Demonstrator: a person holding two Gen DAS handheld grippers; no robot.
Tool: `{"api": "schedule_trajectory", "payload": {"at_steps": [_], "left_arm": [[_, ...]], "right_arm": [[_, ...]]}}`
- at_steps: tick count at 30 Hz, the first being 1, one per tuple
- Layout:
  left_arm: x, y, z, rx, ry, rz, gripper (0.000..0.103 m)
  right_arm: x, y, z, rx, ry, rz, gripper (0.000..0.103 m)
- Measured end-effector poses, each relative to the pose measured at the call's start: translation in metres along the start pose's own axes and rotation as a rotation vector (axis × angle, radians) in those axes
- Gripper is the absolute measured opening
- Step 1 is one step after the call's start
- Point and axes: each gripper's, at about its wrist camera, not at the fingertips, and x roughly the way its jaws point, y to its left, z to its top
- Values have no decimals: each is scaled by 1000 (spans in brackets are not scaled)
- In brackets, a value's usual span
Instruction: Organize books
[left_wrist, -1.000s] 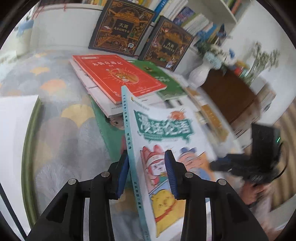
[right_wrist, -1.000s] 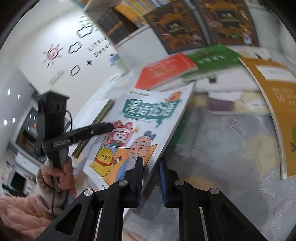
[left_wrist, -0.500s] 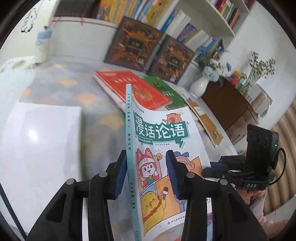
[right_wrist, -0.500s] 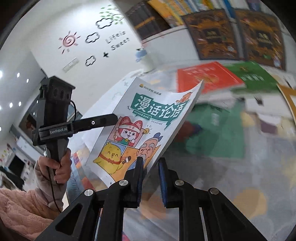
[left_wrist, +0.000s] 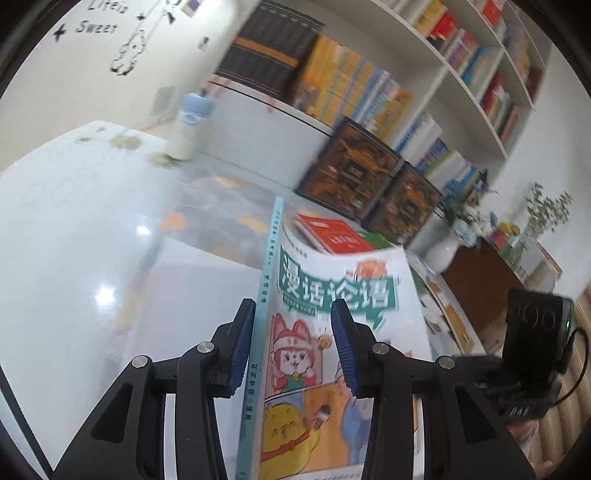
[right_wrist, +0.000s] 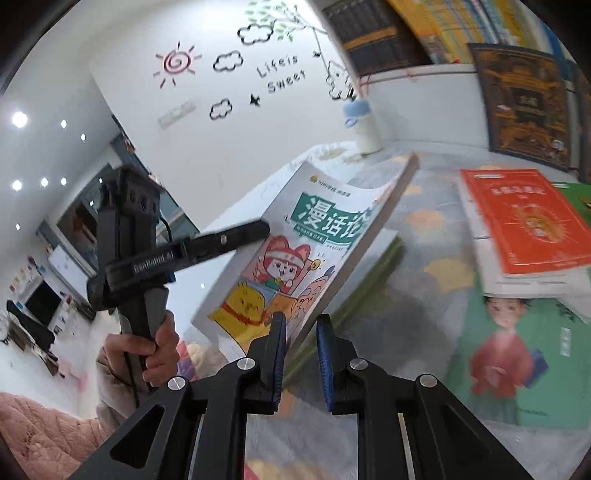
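Cartoon-covered paperback (left_wrist: 332, 332) with a teal title banner hangs in the air above the patterned floor mat (right_wrist: 436, 229), gripped at two edges. The left gripper (left_wrist: 293, 345) straddles its spine, pads set apart with the book between them, while the right gripper (right_wrist: 301, 354) pinches the page edge with its jaws nearly closed. Beyond lie an orange book (right_wrist: 524, 221) and a green book (right_wrist: 517, 354) flat on the mat, under white bookshelves (left_wrist: 424, 92).

Each wrist camera looked forward and downward along its claw, close behind; both shared the white-and-teal cartoon-covered paperback book (left_wrist: 332, 332) (right_wrist: 295, 251).
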Motion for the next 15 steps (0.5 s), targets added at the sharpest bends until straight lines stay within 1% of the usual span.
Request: {"api": "schedule_trajectory", "payload": {"at_steps": [2,6,10,12,15], "left_arm": [[-1,5,1,6,-6,28,38],[1,19,5,-28,5,80,38],[-1,43,4,-104,17,60,38],[1,51,2,-132,32,85,38],[3,54,0,-135,39,104,38]], "right_arm": [[16,1,-2,9,26,9,16],[48,-5,-9,48,86,45,16],[54,-6,-10,53,84,61,16],[57,-12,-10,75,82,72,16],[59,-13,-12,92,87,67,16]]}}
